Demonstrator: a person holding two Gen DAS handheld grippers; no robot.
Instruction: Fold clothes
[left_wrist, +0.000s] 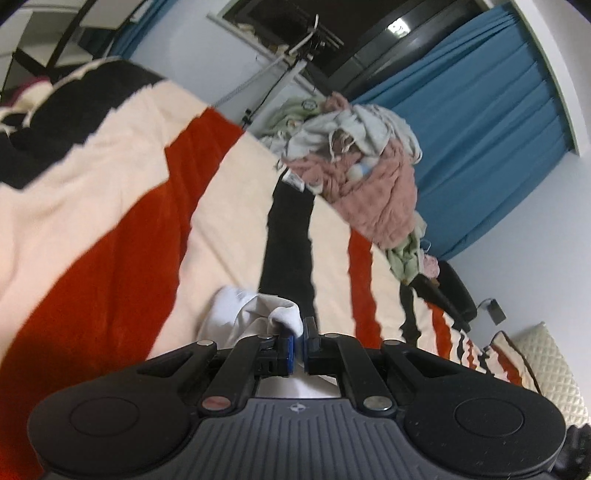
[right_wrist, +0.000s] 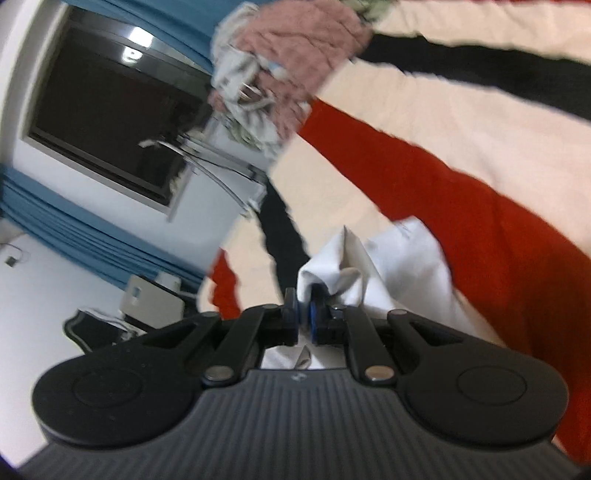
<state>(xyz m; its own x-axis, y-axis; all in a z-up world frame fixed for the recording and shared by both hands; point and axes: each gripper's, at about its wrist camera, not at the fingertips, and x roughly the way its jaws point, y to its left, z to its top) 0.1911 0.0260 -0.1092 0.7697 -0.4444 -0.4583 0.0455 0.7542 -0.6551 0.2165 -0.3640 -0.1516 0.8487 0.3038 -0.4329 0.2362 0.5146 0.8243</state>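
A white garment (left_wrist: 243, 314) lies bunched on the striped blanket right in front of my left gripper (left_wrist: 298, 345), whose jaws are shut on a fold of it. In the right wrist view the same white garment (right_wrist: 391, 273) rises in a crumpled peak, and my right gripper (right_wrist: 304, 319) is shut on its edge. Both views are tilted and the right one is blurred.
A cream, red and black striped blanket (left_wrist: 110, 206) covers the bed. A pile of pink, grey and green clothes (left_wrist: 362, 162) sits at the far edge, also in the right wrist view (right_wrist: 291, 62). Blue curtains (left_wrist: 491, 122) and a dark window (right_wrist: 110, 122) stand behind. A quilted pillow (left_wrist: 550, 365) lies right.
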